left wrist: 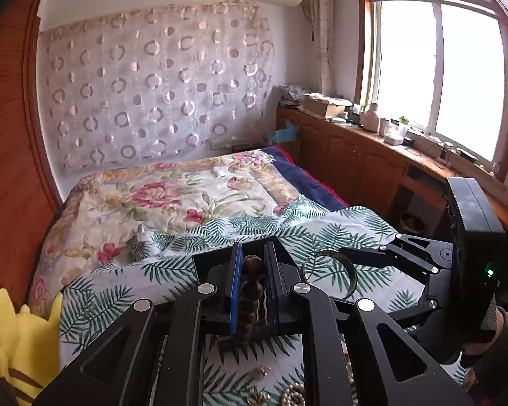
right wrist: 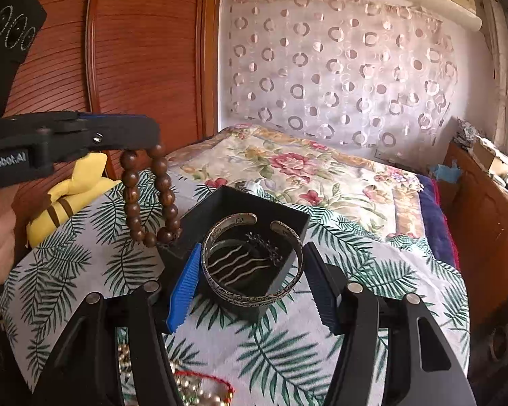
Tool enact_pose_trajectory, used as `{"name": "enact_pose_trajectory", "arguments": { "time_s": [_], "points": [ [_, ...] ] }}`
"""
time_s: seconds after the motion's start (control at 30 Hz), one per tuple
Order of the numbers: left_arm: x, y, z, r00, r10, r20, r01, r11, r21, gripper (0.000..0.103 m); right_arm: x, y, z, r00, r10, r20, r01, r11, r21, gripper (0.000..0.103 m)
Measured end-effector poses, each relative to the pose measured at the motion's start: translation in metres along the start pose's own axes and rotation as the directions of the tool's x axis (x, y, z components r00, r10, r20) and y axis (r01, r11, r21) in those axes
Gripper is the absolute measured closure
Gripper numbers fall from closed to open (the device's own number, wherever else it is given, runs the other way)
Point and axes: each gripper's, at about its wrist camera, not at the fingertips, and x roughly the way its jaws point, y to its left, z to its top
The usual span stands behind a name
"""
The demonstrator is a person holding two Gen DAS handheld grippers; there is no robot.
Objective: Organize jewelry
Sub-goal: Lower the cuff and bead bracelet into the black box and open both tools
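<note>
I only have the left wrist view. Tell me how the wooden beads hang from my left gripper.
Observer: The wooden bead bracelet hangs as a full loop from the left gripper, its lowest beads beside the black box's left corner.
Operator: Report the right gripper.
Observer: The right gripper presses its pads on both sides of a silver cuff, over the box.
Operator: Now the box's inside.
Observer: Wavy silver strands lie in it.
</note>
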Motion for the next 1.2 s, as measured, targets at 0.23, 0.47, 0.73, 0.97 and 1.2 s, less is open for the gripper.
{"name": "enact_pose_trajectory", "arguments": {
  "time_s": [0.23,0.47,0.73,0.97,1.2],
  "points": [
    [0.046,0.014,-0.012,0.997,-0.012,-0.074,0.009,0.999,-0.039,0.091,0.042,-0.003,-0.004,0.998,0.022,-0.066,-0.021,1.000,0.015,0.040],
    [0.066,0.028,-0.029,0.992,-0.017,-0.123,0.008,0.997,-0.078,0.091,0.061,0.002,-0.006,0.995,0.033,-0.097,-0.032,0.999,0.011,0.040],
    [0.067,0.028,-0.038,0.990,-0.005,-0.138,-0.006,0.997,-0.074,0.091,0.057,0.007,-0.002,0.995,0.047,-0.090,-0.047,0.999,0.000,0.040],
    [0.048,0.026,-0.046,0.994,-0.013,-0.110,0.006,0.998,-0.066,0.072,0.027,0.004,-0.007,0.997,0.052,-0.052,-0.050,0.998,0.029,0.040],
    [0.026,0.023,-0.059,0.996,-0.023,-0.087,0.017,0.998,-0.066,0.053,-0.008,0.005,-0.037,0.996,0.058,-0.063,-0.055,0.997,0.051,0.040]
  ]
}}
